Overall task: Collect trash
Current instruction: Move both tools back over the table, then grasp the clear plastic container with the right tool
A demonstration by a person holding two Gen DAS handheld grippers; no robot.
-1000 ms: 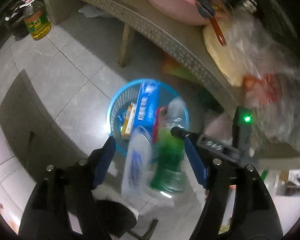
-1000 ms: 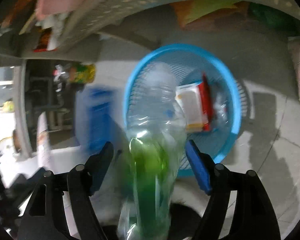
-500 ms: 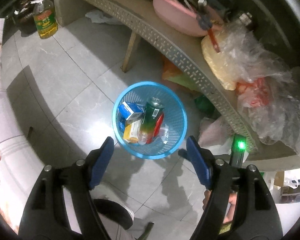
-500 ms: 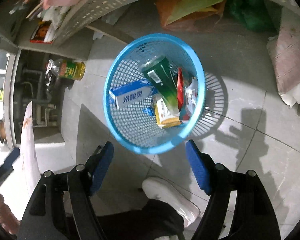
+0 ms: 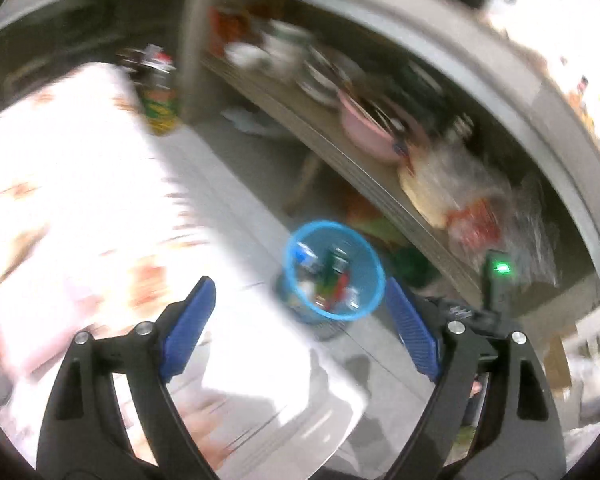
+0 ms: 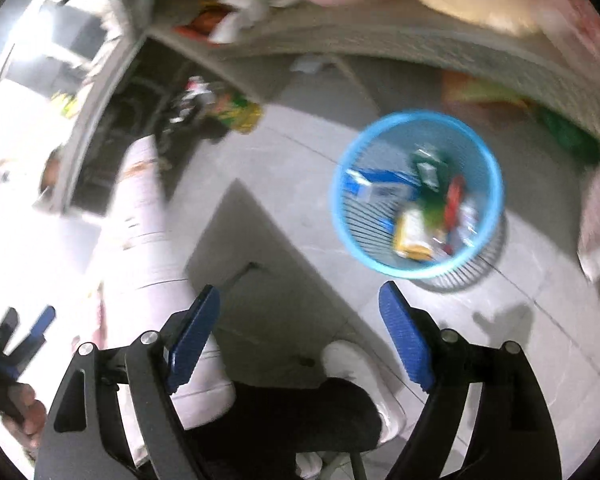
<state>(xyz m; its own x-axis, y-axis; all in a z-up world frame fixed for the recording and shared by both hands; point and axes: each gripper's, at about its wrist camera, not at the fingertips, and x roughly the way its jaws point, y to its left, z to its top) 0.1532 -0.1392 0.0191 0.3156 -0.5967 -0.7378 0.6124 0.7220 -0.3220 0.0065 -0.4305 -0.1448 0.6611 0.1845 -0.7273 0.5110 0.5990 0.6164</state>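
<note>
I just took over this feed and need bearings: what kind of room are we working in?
Most likely a home kitchen or utility corner. A low shelf holds stacked dishes and a pink basin, a cooking-oil bottle stands on the tiled floor, and a blue trash basket sits nearby.

Grey tiled floor (image 6: 300, 152) carrying a blue mesh basket (image 6: 417, 196) of trash, standing near a low perforated shelf (image 5: 352, 160). Shelf bearing a pink basin (image 5: 370, 136), stacked dishes and plastic bags. Oil bottle (image 5: 160, 108) standing on the floor beside the shelf post.
</note>
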